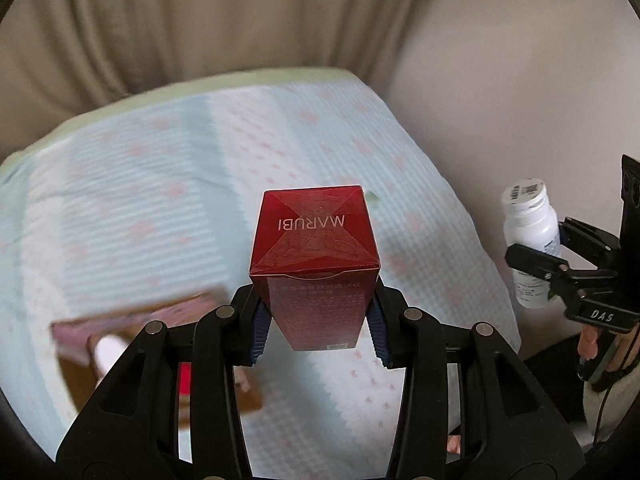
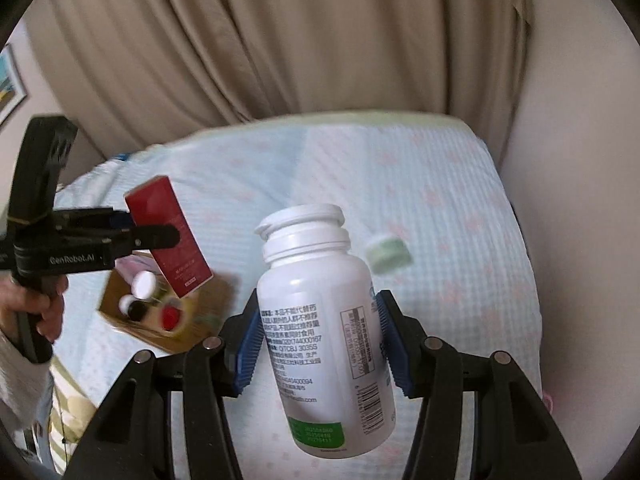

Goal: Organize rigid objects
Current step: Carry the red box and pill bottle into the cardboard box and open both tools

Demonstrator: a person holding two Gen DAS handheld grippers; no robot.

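My left gripper [image 1: 318, 330] is shut on a tall red carton [image 1: 316, 252] marked MARUBI, held up above the bed; the same carton [image 2: 170, 236] shows at the left of the right wrist view, clamped in that gripper [image 2: 154, 236]. My right gripper [image 2: 320, 344] is shut on a white pill bottle [image 2: 324, 320] with a white cap and green label band, its blue pads pressing both sides. In the left wrist view the bottle [image 1: 532, 232] hangs at the far right in the right gripper [image 1: 548, 256].
A brown cardboard box [image 2: 192, 328] on the bed holds several small bottles and jars; it appears blurred as the box [image 1: 80, 372] at lower left. A small green jar [image 2: 388, 256] lies on the light blue patterned bedcover [image 2: 460, 240]. Beige curtains [image 2: 300, 40] hang behind.
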